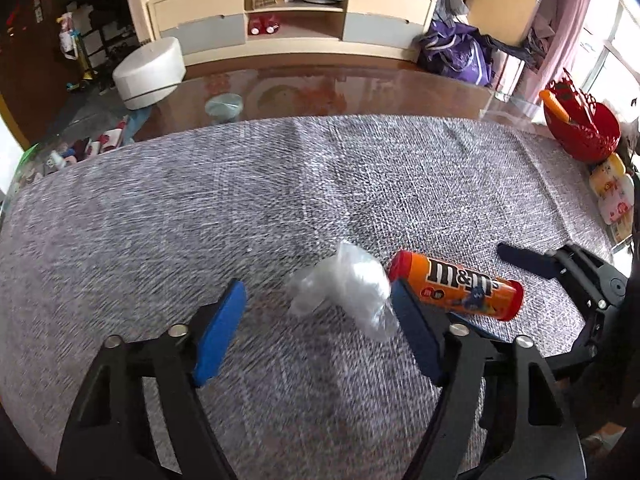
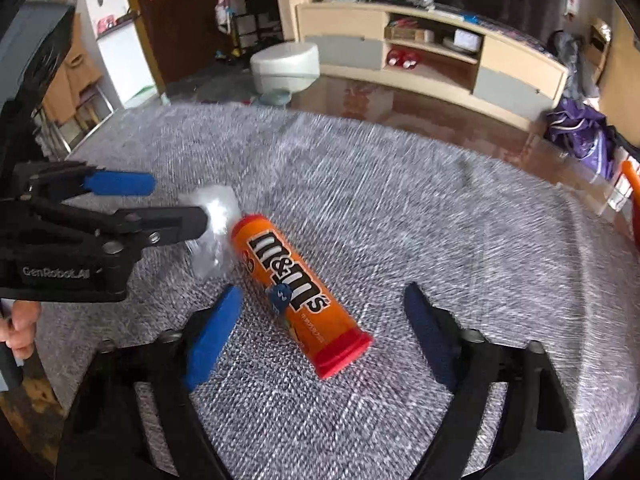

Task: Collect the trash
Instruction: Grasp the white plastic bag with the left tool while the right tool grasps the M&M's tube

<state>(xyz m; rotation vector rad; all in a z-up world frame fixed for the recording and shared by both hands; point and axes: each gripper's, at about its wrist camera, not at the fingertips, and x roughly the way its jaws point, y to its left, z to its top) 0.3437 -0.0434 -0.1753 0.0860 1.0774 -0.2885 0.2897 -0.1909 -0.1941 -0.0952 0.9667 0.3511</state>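
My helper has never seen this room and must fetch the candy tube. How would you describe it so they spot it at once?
Find the table covered in grey woven cloth. Near its front edge, between the two open tongs, left and right, an orange M&M's tube with red end caps lies on its side. One cap touches a crumpled clear plastic wrapper; only the tube is rigid, brightly coloured and printed.

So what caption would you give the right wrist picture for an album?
Open right tool straddling an orange candy tube on the grey cloth, crumpled plastic wrap beside it.
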